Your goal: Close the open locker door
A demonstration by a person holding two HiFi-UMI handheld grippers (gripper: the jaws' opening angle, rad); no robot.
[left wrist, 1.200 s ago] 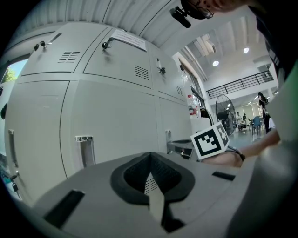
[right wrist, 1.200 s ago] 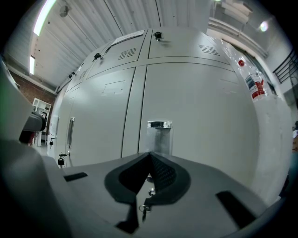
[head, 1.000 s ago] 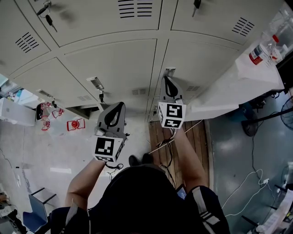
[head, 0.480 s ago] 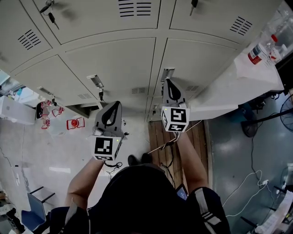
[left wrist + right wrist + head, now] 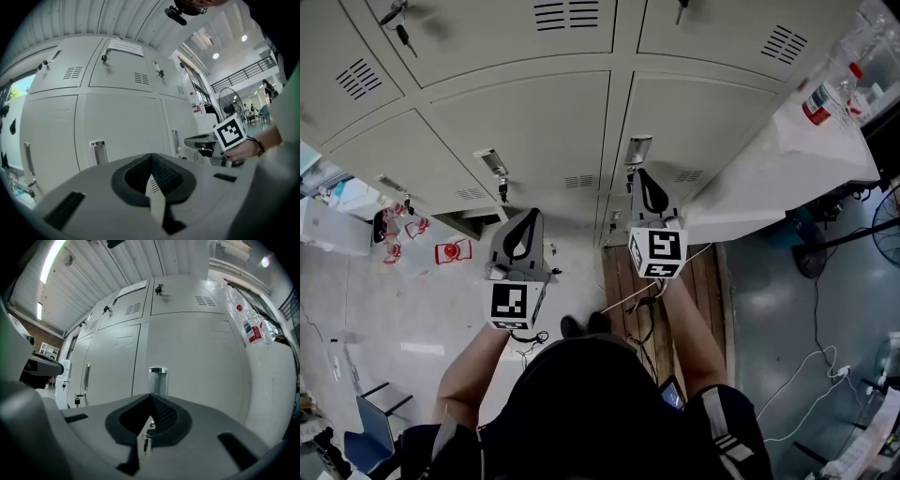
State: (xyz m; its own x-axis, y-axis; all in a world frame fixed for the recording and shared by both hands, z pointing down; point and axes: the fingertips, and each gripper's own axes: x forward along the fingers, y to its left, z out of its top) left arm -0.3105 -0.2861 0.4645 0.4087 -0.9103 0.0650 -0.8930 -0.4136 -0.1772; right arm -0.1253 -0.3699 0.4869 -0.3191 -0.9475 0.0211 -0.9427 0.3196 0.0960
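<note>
Grey locker doors (image 5: 520, 127) fill the head view, and the ones facing me look flush with the frame. My right gripper (image 5: 650, 180) is shut and empty, its tip just below a metal handle (image 5: 637, 150) on the right-hand door (image 5: 703, 117). In the right gripper view that handle (image 5: 158, 376) stands straight ahead above the shut jaws, and a small key (image 5: 149, 428) shows through the gap. My left gripper (image 5: 525, 223) is also shut and empty, held off the lockers below another handle (image 5: 491, 161). The left gripper view shows that handle (image 5: 97, 150) and the right gripper (image 5: 199, 140) to its right.
A white table (image 5: 806, 169) with a bottle (image 5: 818, 98) stands against the lockers at the right. Wooden boards (image 5: 703, 272) lie underfoot, with cables (image 5: 811, 370) on the floor. Red items (image 5: 455, 253) and a dark-edged panel (image 5: 469, 225) sit low at the left. Keys (image 5: 398, 37) hang in upper doors.
The right gripper's tip has drawn back a little from the metal handle. The left gripper has stayed almost where it was. Both stayed shut.
</note>
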